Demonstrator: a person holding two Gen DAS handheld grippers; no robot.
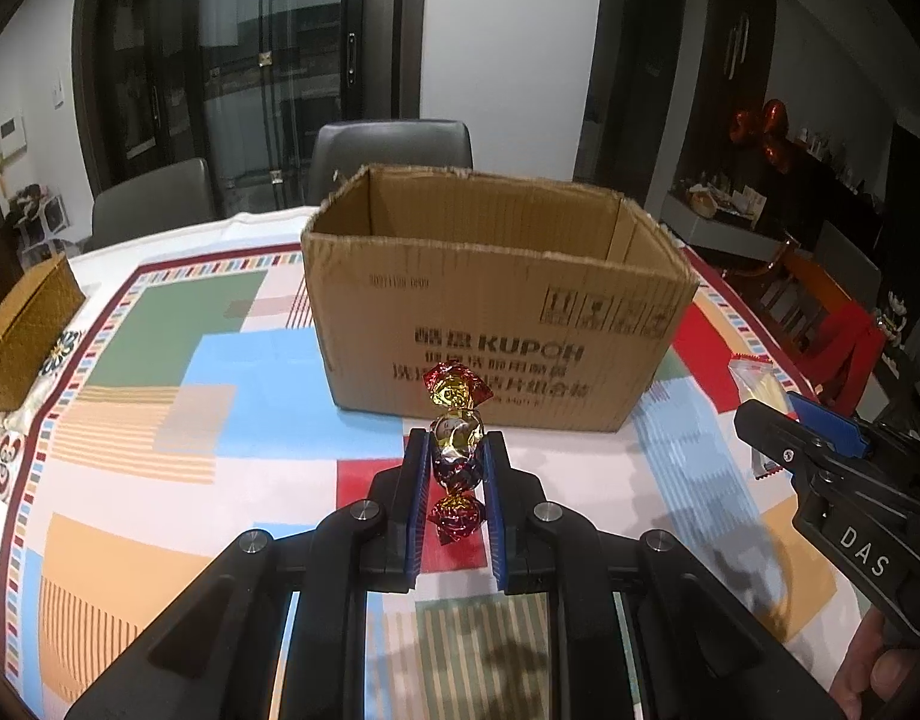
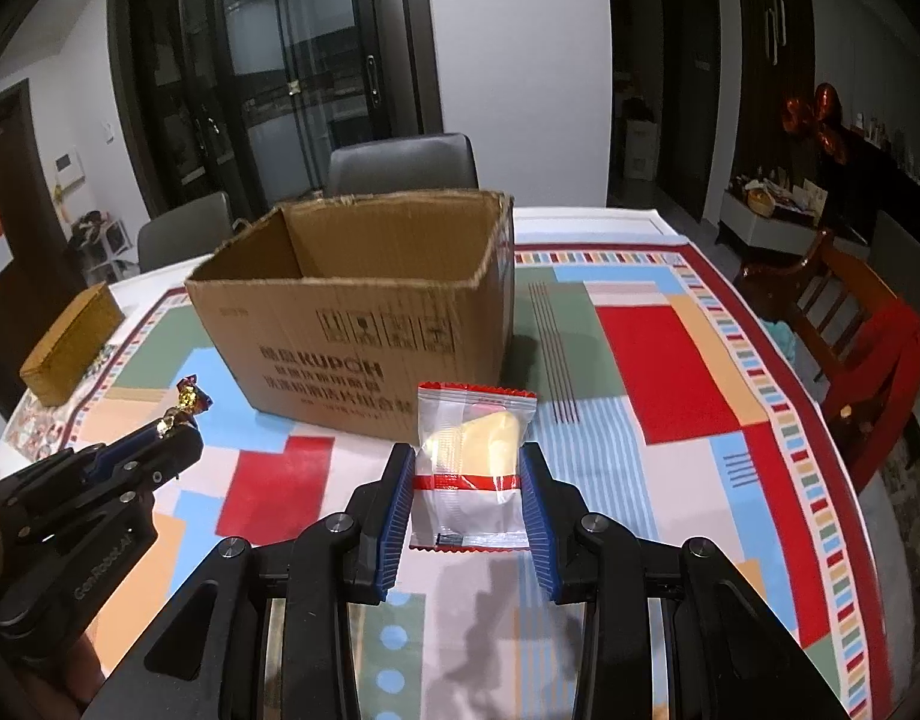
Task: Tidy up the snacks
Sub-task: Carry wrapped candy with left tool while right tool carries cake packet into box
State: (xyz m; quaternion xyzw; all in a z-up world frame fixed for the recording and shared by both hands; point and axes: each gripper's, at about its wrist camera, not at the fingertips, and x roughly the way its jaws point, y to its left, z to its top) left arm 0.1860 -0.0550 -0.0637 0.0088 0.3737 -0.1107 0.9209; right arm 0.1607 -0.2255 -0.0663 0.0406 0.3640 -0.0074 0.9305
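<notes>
2 grippers are loaded above the tablecloth [image 2: 670,360]. My left gripper [image 1: 456,468] is clamped on a foil candy [image 1: 456,450], held upright, twisted ends above and below the pads. My right gripper [image 2: 467,480] is clamped on a clear packet [image 2: 472,456] with red edges and a pale yellow piece inside. The open box [image 1: 496,312] stands just ahead of both, between the grippers and a grey chair [image 1: 393,150]. A woven case [image 1: 24,342] lies at the table's left edge; a wooden chair [image 2: 850,324] stands at the right. The box front reads "KUPOH"; the right gripper body reads "DAS", the left "GenRobot.AI".
</notes>
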